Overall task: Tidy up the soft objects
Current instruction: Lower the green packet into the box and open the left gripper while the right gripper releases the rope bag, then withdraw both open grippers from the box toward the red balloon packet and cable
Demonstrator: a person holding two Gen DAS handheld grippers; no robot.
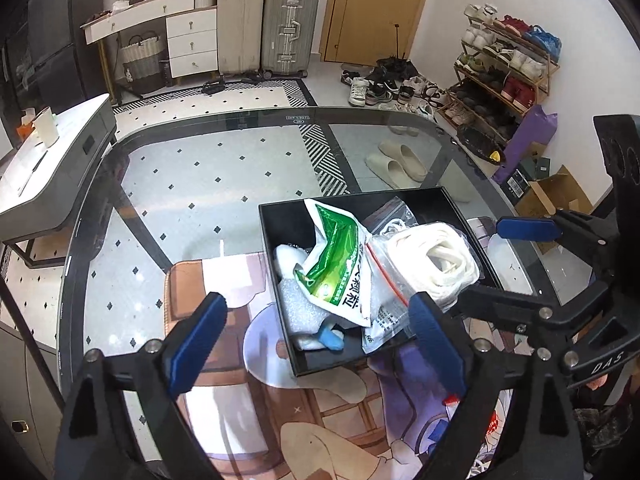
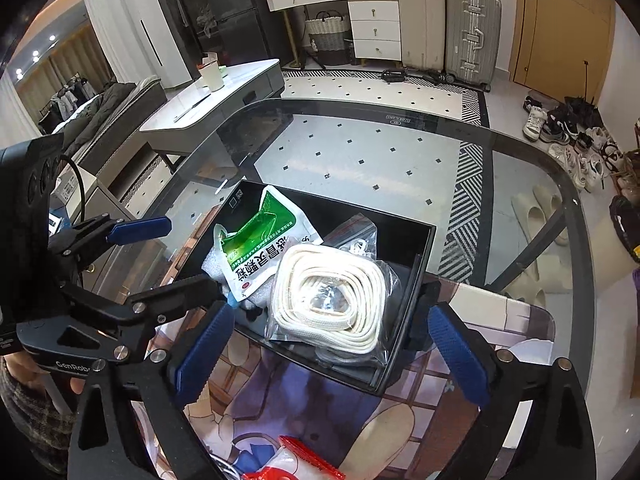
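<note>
Both tools stand wide open and hold nothing: the left hand-held gripper [image 1: 316,336] hovers over the near-left corner of the black tray [image 1: 276,220], while the right hand-held gripper [image 2: 332,350] hangs over the tray's near edge. Beneath them lies a printed anime mat [image 2: 288,400] on the glass desk [image 1: 240,128], with a red-and-white packet [image 2: 296,464] at the mat's near end. Inside the tray, a bagged coil of white webbing [image 2: 332,304] rests on the right, touching a green-and-white medicine pouch [image 1: 336,264] that leans over bubble wrap [image 1: 296,308] and a small blue piece [image 1: 332,338]. Beyond the desk stand two suitcases [image 1: 268,28] and a shoe rack [image 1: 504,68].
</note>
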